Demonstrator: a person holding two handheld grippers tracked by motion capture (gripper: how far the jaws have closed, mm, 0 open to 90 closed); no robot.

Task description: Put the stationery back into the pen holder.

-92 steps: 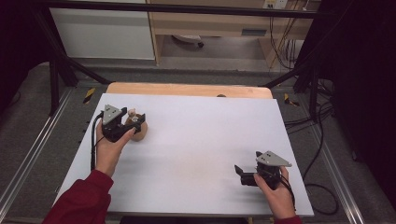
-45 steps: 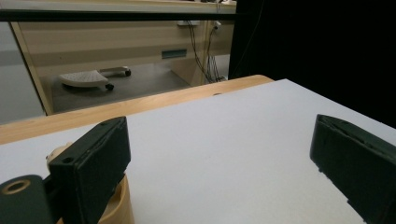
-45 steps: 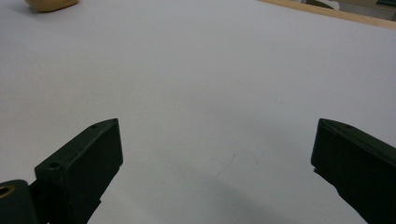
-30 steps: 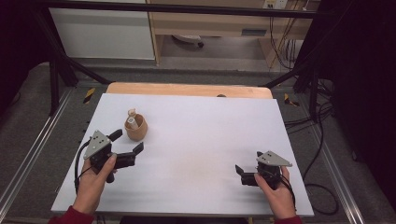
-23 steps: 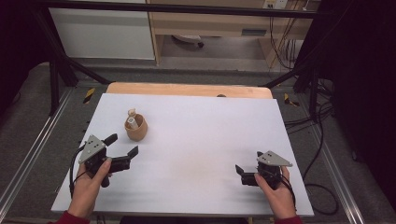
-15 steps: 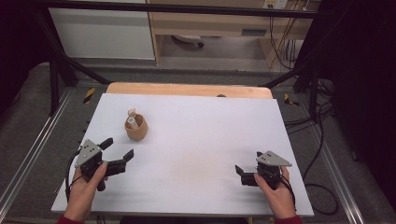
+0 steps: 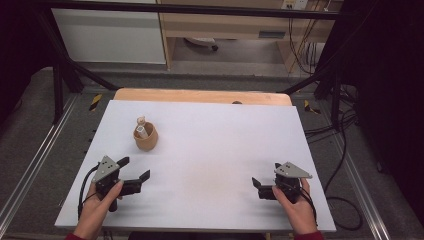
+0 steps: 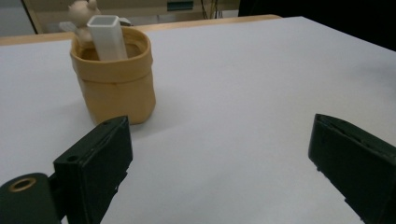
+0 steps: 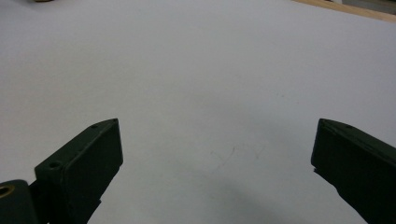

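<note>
A small tan cup [image 7: 145, 138] stands upright on the left half of the white table [image 7: 215, 135]. A white square tube [image 7: 142, 130] and a small pale figure [image 7: 141, 120] stick out of the cup. My left gripper [image 7: 134, 168] is open and empty near the front left edge, a short way in front of the cup. In the left gripper view the cup [image 8: 114, 79] with the tube [image 8: 108, 37] sits beyond the left jaw, apart from it. My right gripper [image 7: 265, 176] is open and empty at the front right; its view [image 9: 217, 158] looks over bare table.
A wooden strip [image 7: 200, 96] runs along the table's far edge. Black frame bars [image 7: 65, 75] and cables [image 7: 345, 130] surround the table on the floor. White table surface [image 9: 210, 70] stretches between the two grippers.
My left gripper has let go near the cup and drawn back toward the front left edge, jaws open. The cup stays put. The right gripper has not moved.
</note>
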